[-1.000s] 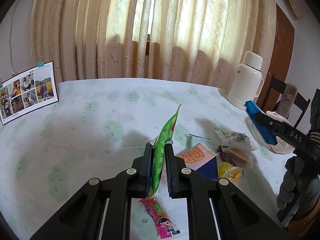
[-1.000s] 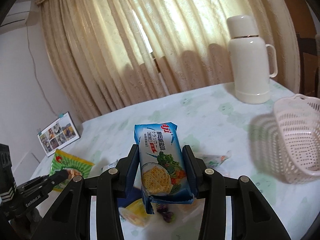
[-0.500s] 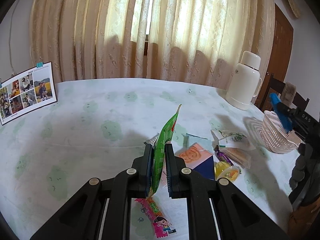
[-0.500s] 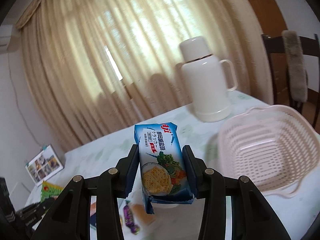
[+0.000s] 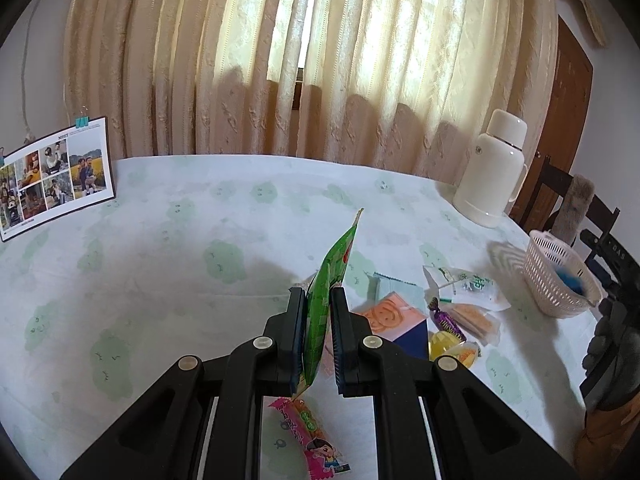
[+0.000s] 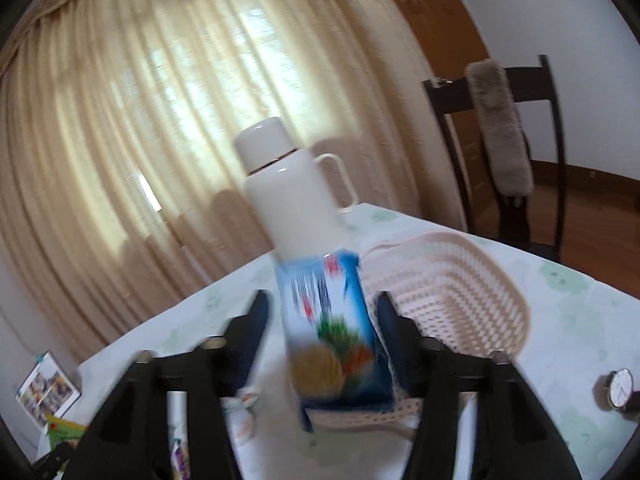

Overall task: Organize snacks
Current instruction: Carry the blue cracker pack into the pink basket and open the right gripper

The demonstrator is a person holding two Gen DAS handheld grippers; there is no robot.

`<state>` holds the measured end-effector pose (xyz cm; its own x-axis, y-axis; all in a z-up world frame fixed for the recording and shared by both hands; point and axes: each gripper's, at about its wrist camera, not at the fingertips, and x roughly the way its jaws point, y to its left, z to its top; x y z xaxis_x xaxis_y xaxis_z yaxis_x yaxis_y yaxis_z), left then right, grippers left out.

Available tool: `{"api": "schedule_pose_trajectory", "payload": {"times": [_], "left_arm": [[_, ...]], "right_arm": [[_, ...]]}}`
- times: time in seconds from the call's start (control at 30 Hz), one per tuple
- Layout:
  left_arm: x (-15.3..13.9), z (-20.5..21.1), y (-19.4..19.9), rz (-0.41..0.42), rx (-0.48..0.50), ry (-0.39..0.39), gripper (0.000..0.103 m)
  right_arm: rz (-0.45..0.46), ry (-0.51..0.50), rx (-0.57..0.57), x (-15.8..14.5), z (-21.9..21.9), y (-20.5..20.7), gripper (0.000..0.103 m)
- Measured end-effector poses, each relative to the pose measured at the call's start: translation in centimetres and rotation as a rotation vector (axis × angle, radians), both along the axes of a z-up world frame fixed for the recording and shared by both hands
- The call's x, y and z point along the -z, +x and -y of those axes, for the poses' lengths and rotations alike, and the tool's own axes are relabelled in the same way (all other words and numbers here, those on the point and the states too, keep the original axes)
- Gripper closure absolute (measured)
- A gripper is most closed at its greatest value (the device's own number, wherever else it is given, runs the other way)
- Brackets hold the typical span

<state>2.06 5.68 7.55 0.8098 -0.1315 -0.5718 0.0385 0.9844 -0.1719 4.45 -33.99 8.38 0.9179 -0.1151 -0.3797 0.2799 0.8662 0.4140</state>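
My left gripper (image 5: 318,296) is shut on a thin green snack packet (image 5: 336,256), held upright on edge above the table. In the right wrist view my right gripper (image 6: 320,304) hangs over the near rim of the pink plastic basket (image 6: 460,292). Its jaws are opening. The blue cracker pack (image 6: 332,328) stands blurred between them, and a gap shows beside its left side, so the pads no longer press it. From the left wrist view the basket (image 5: 548,280) sits at the far right, with blue (image 5: 568,278) showing inside it.
Loose snacks lie right of my left gripper: an orange-and-blue packet (image 5: 392,316), a purple candy (image 5: 444,316), a jelly cup (image 5: 452,348), a white-green packet (image 5: 464,280), a pink candy (image 5: 312,436). A white thermos (image 6: 292,200) stands behind the basket. A watch (image 6: 620,388) and a chair (image 6: 516,92) are at the right.
My right gripper swung right over the basket and its jaws spread, freeing the cracker pack. The left gripper and its green packet stayed put.
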Motion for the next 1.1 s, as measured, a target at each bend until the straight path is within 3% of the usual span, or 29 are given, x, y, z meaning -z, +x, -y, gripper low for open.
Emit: {"api": "schedule_pose_trajectory", "payload": {"times": [0.3, 0.63, 0.8, 1.1], "left_arm": [[-1.9, 0.4, -0.6, 0.024, 0.005, -0.003, 0.093], [-5.1, 2.7, -1.2, 0.062, 0.047, 0.016, 0.093], [-7.0, 4.9, -1.0, 0.091, 0.076, 0.038, 0.093], [-8.4, 11.3, 0.5, 0.101, 0.185, 0.055, 0.093]], "right_arm": [[0.017, -0.048, 0.0, -0.3, -0.8, -0.4, 0.033], [0.036, -0.012, 0.048, -0.3, 0.6, -1.5, 0.033], [0.031, 0.009, 0.094, -0.5, 2.5, -2.9, 0.033], [0.03, -0.06, 0.147, -1.1, 5.5, -5.8, 0.033]]}}
